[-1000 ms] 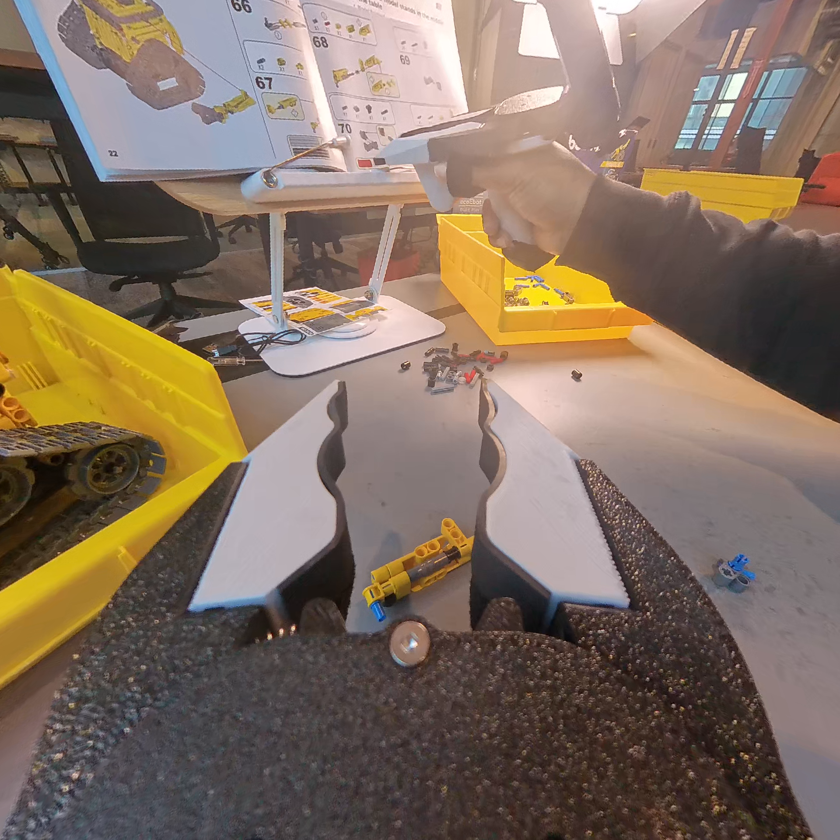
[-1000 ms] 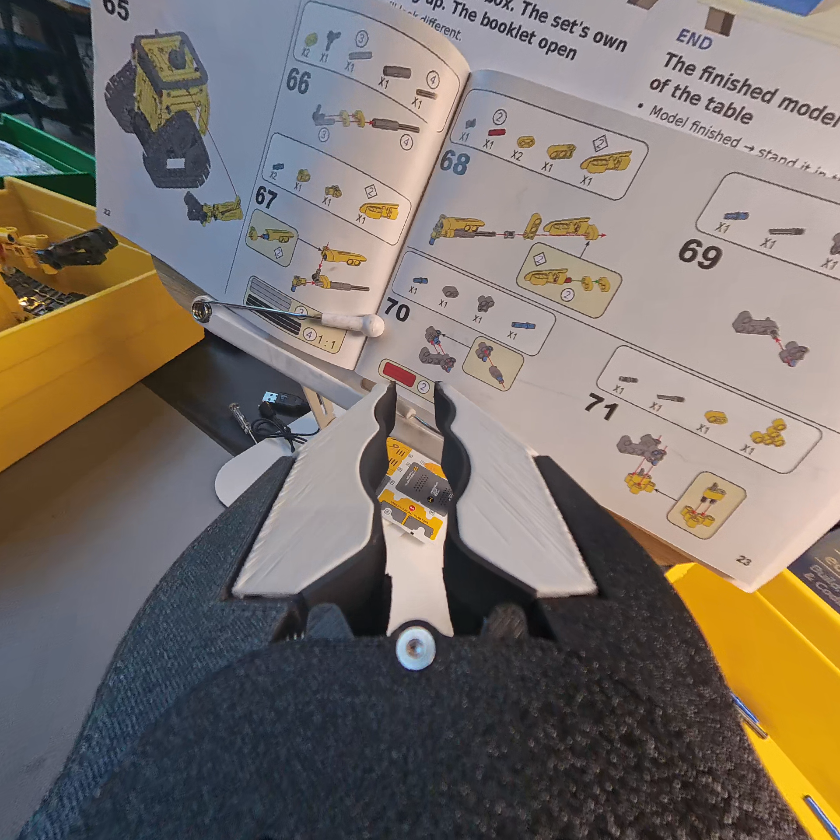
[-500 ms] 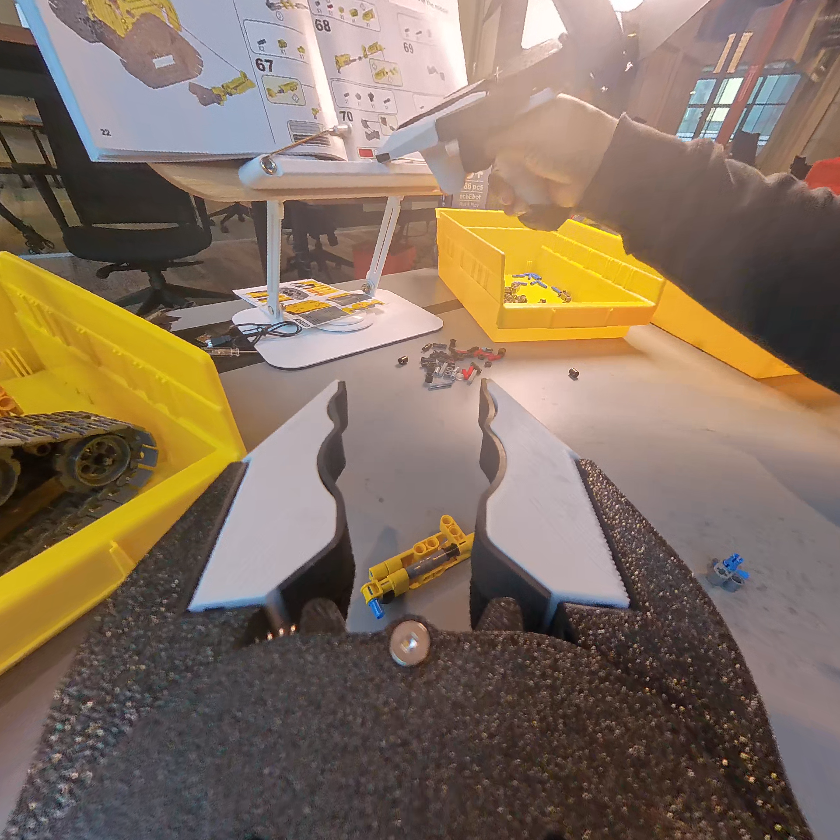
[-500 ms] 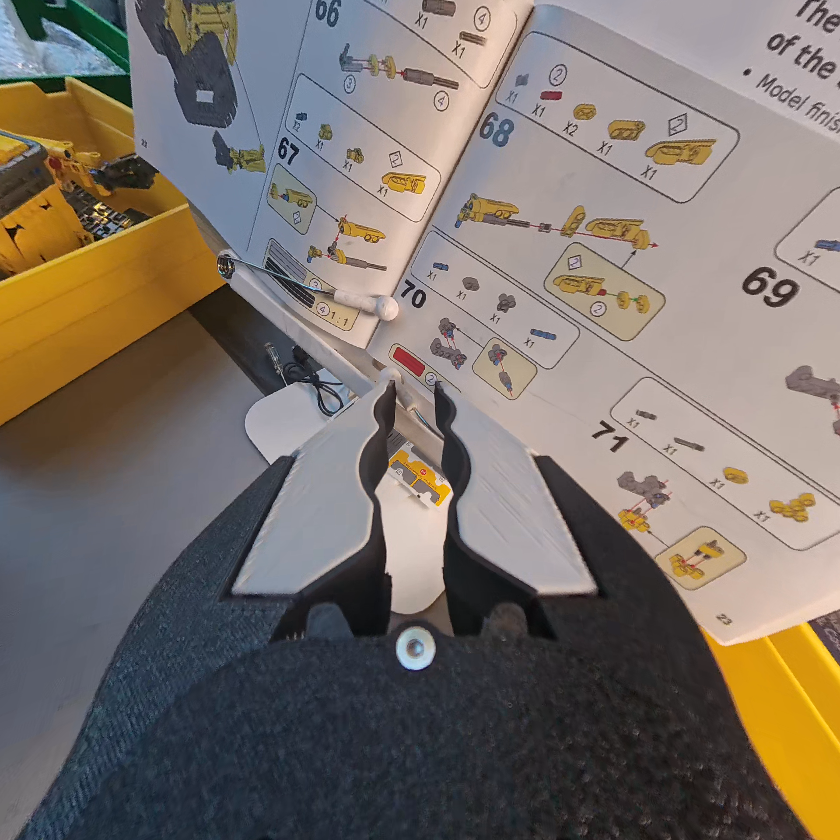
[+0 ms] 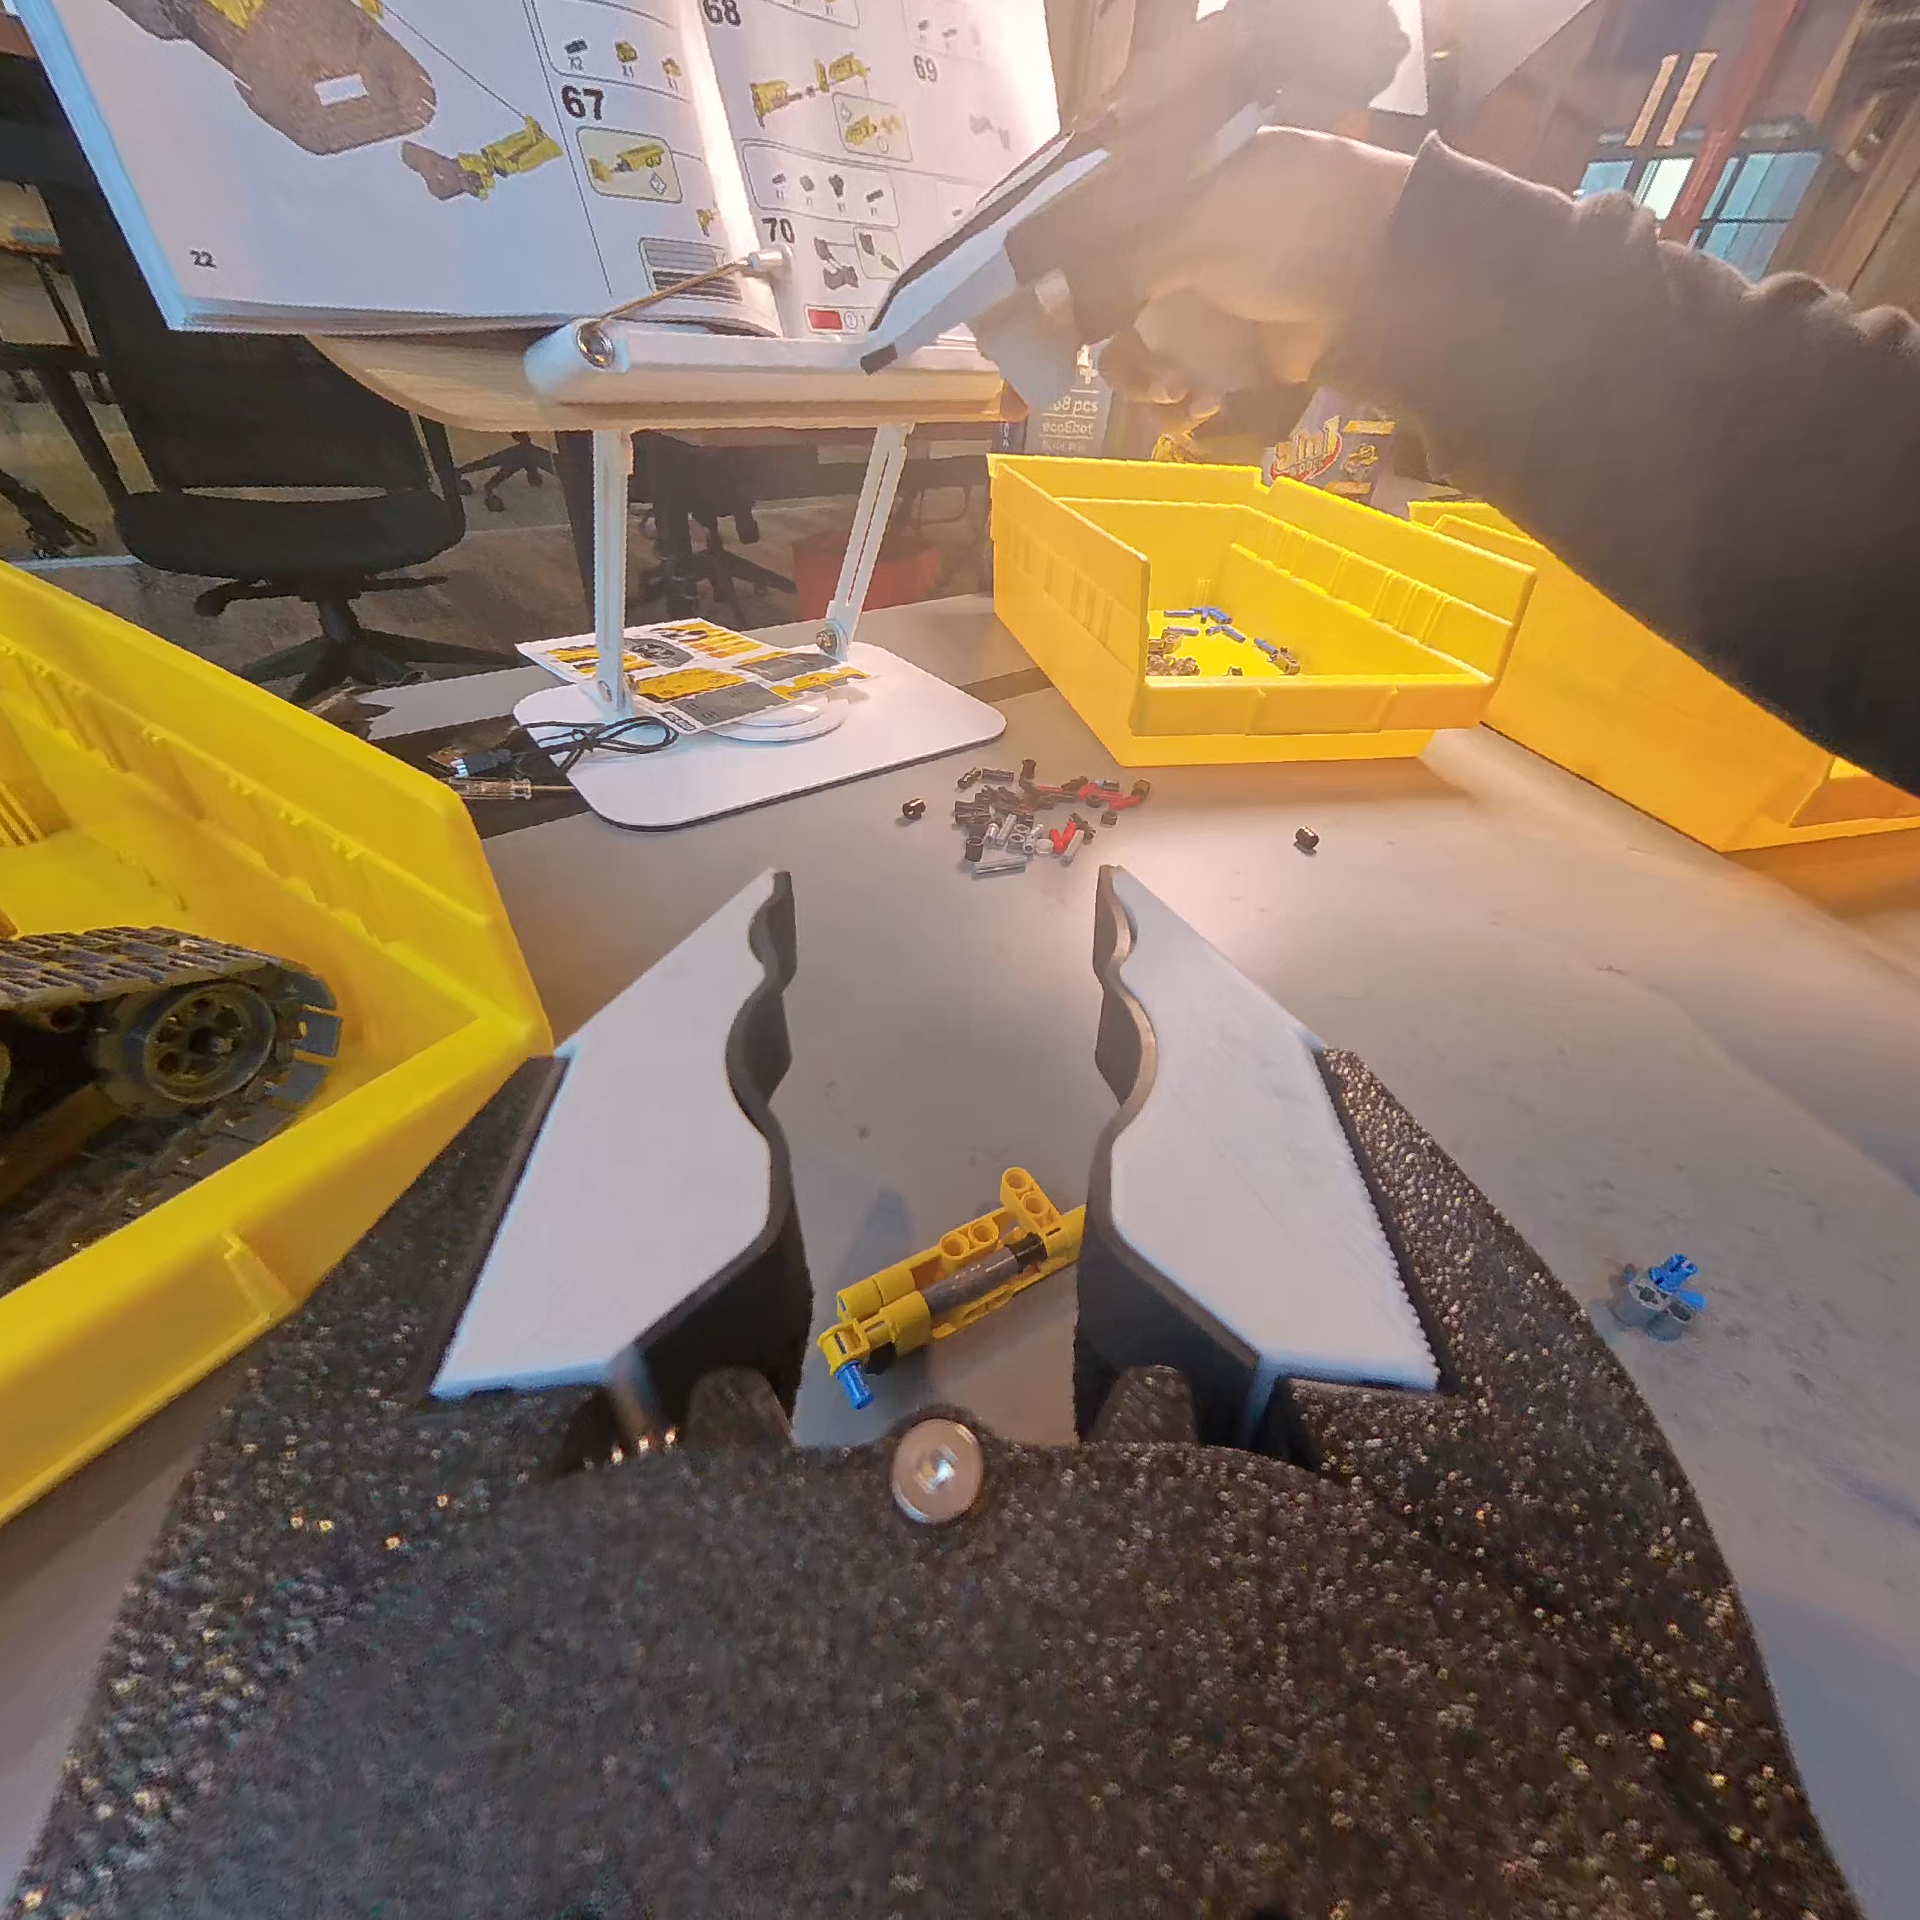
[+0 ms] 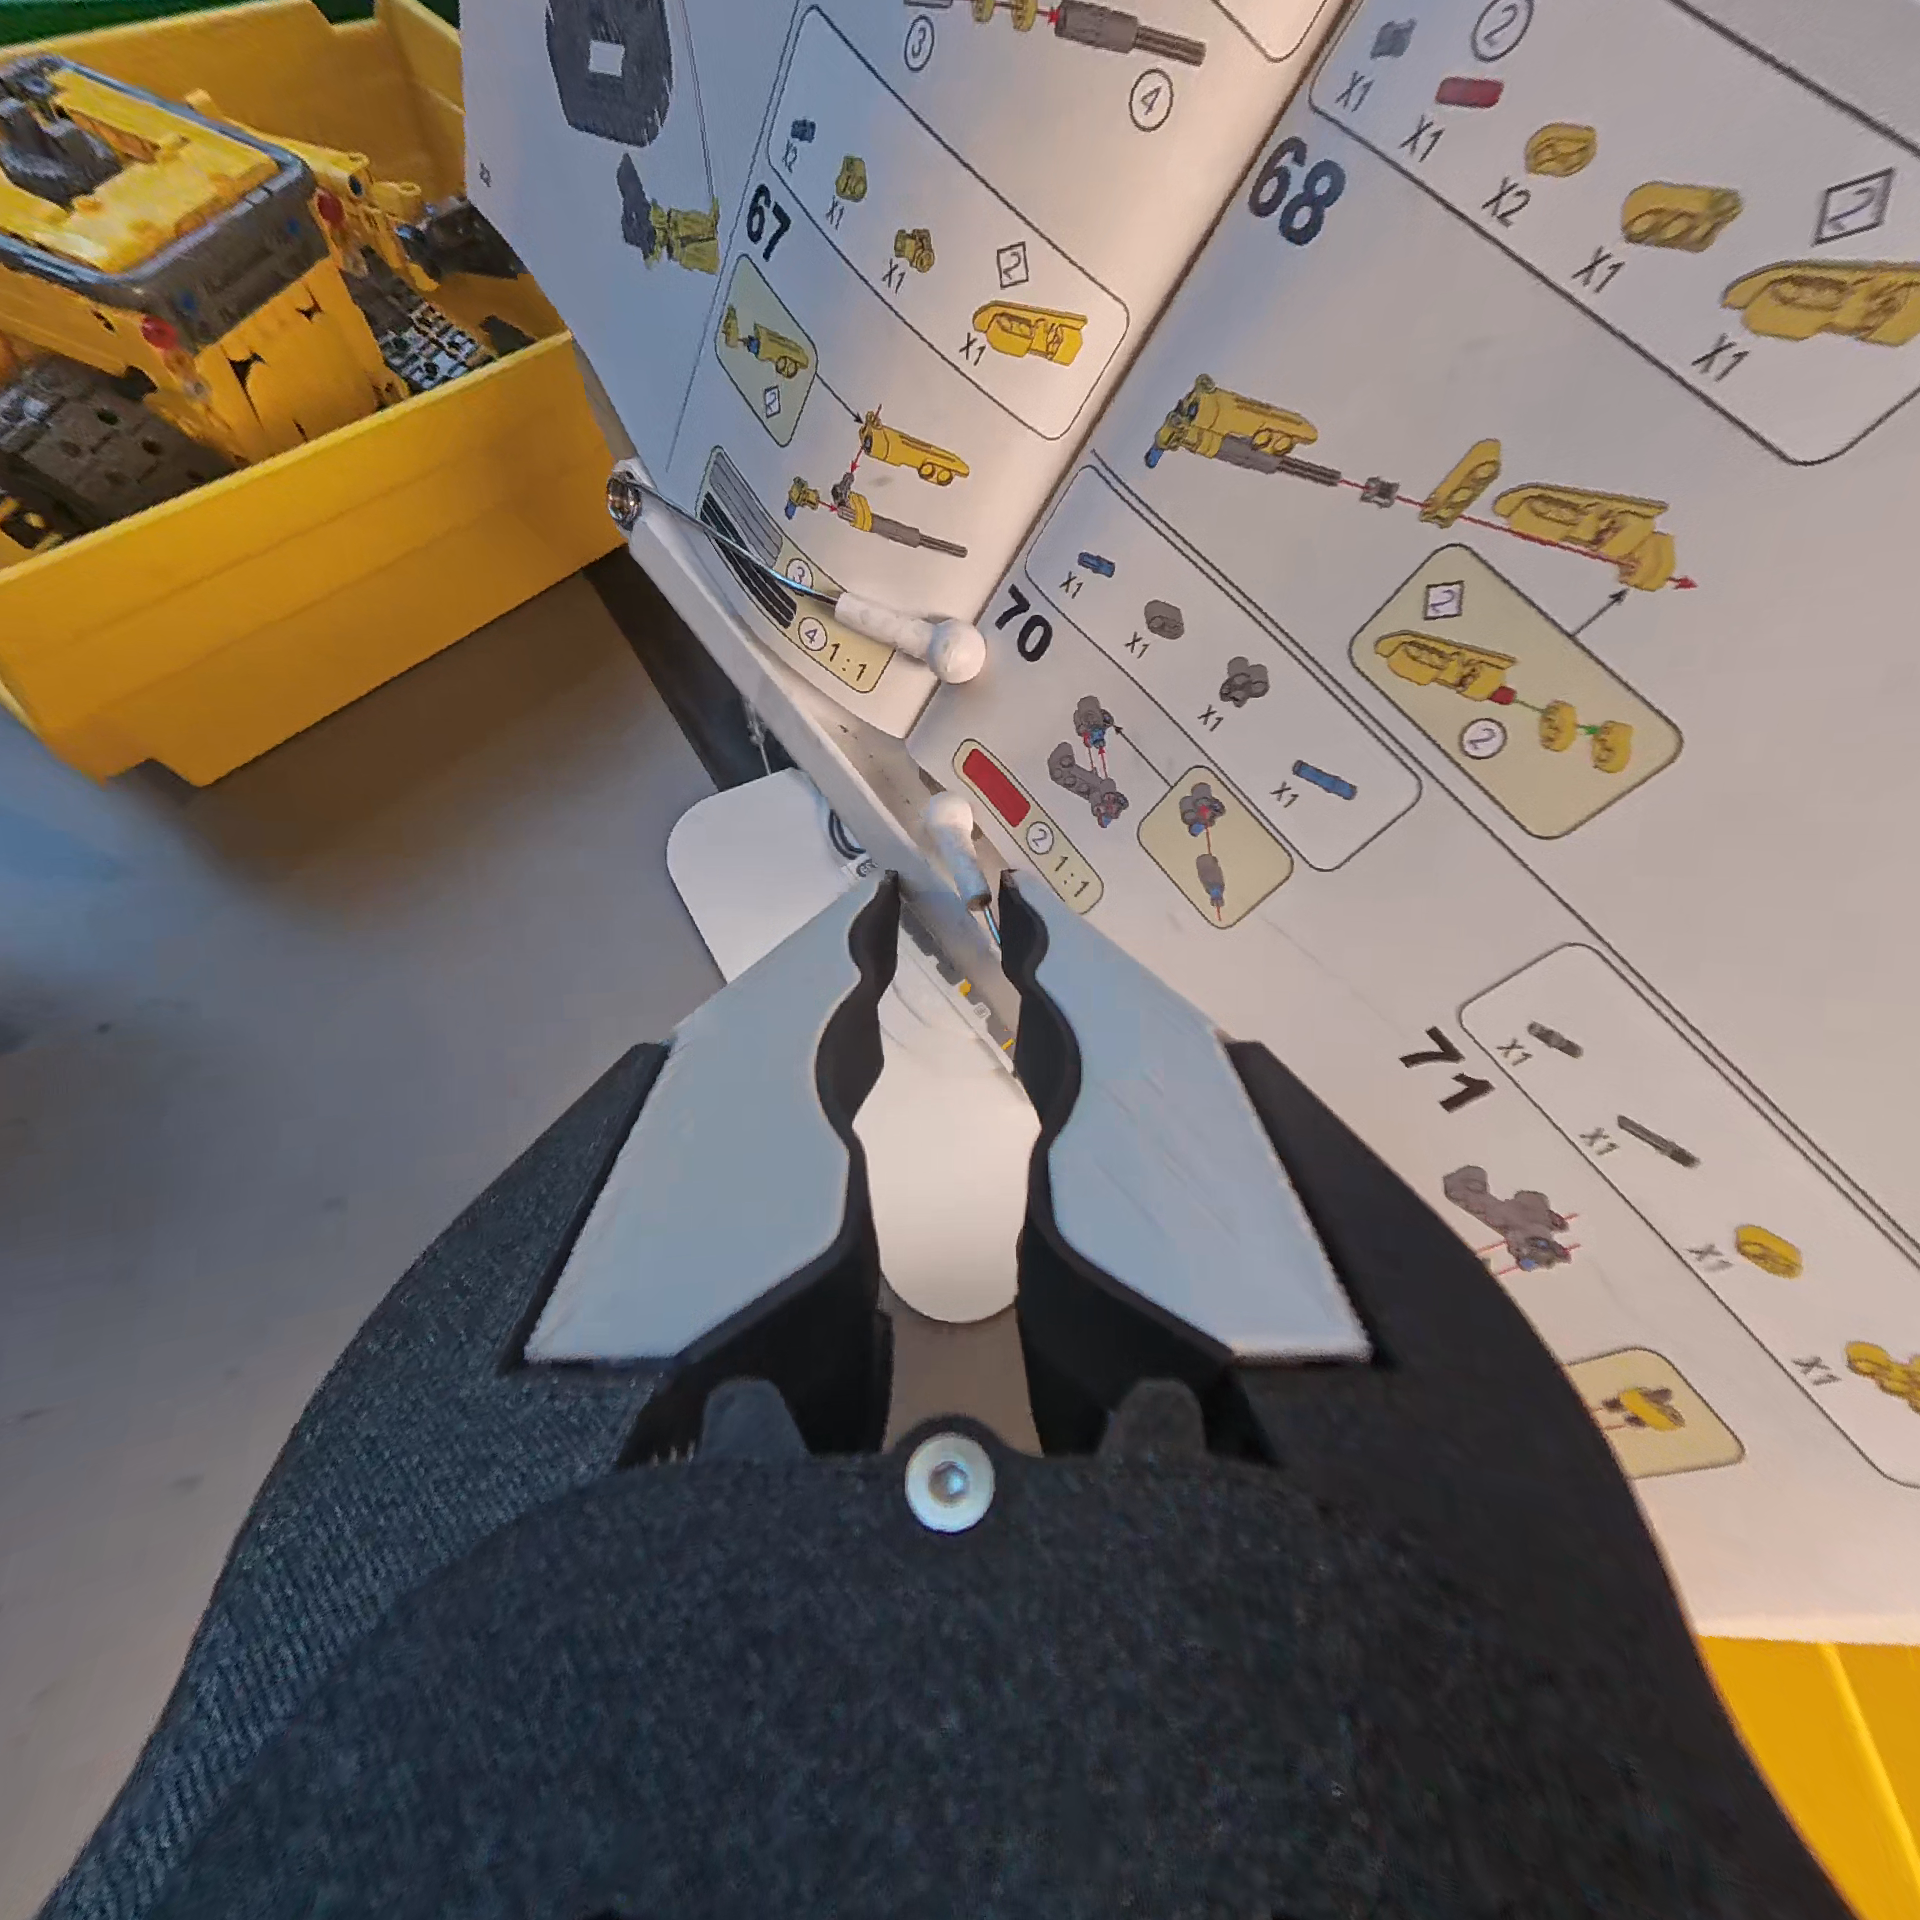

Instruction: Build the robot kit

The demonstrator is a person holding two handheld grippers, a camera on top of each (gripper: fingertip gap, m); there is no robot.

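Note:
My left gripper is open and empty, low over the grey table. A yellow brick assembly with a blue pin lies on the table between the bases of its fingers, untouched. My right gripper is held up at the lower edge of an open instruction booklet on a white stand. Its jaws are narrowly apart, and the stand's right white-tipped page holder sits just at the tips. In the left wrist view, a hand in a dark sleeve holds this gripper against the stand's ledge.
A yellow bin on the left holds a tracked yellow model. Another yellow bin with small parts stands at the back right. A pile of small pins lies before the stand's base. A small grey-blue piece lies to the right. My hands' fingertips stand some 30 cm from each other.
My right gripper has moved down and closer to the booklet's lower edge, up to the right page holder. My left gripper has hardly moved, and the yellow assembly stays put.

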